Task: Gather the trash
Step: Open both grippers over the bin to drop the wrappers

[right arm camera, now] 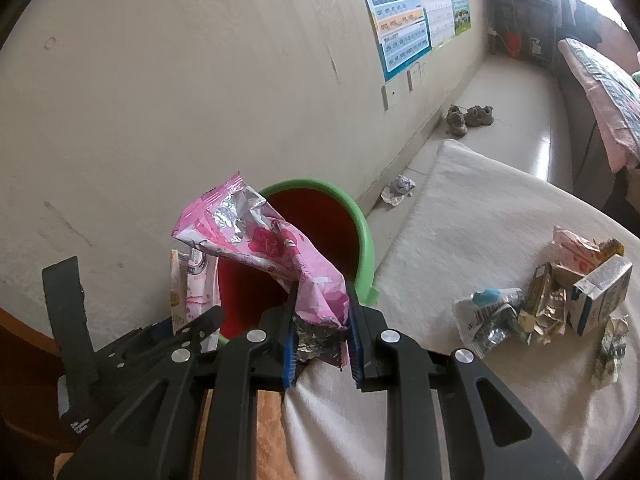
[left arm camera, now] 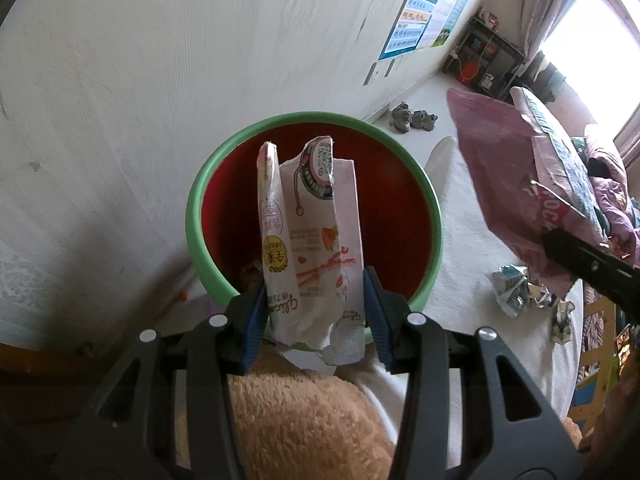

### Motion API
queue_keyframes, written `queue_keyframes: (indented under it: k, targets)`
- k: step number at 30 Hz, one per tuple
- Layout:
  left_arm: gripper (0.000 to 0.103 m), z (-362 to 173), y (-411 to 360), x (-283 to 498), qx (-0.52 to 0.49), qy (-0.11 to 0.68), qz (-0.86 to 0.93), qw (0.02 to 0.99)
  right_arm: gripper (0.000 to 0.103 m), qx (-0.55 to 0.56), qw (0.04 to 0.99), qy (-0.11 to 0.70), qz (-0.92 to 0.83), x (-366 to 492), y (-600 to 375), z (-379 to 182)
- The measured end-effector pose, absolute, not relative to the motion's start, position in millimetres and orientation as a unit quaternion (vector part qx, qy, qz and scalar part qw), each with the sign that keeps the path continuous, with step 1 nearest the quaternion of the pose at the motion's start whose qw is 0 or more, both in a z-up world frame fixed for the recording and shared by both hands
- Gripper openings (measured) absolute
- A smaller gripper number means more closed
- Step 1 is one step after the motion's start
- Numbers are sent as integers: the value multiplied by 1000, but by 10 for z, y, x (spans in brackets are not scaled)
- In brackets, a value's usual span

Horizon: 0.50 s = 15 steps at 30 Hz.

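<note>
Two pieces are held, the torn snack box (left arm camera: 316,248) clamped in the left gripper (left arm camera: 316,312) over the green-rimmed bin (left arm camera: 192,216), the pink wrapper (right arm camera: 276,256) pinched in the right gripper (right arm camera: 320,344) beside its rim, so each should be brought well above the red inside before the jaws are opened

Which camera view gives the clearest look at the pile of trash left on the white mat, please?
The right wrist view: the trash pile lies unobstructed on the white mat. The left wrist view shows only a few crumpled pieces at its edge.
</note>
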<state>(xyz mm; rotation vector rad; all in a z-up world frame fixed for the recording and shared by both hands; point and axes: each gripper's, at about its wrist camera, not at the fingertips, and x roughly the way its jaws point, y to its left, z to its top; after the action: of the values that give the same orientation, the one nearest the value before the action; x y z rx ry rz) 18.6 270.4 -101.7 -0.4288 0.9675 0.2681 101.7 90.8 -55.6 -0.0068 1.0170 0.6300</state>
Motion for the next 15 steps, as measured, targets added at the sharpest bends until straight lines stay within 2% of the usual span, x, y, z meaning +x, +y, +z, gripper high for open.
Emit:
queue_keyframes:
  k: [12,14,15]
  targets:
    - [44,-1069,2699,323,-204,465,124,853,22,-20,825,484,292,1073,1087,-687]
    - [47,-1081,2711,324,-205,466,125,851,23,-18,824,485,291,1089,1089,-696]
    - [50,-1086,2722,329,-207,468,127,849,27,-17,825,485,291,1098,1084,-697]
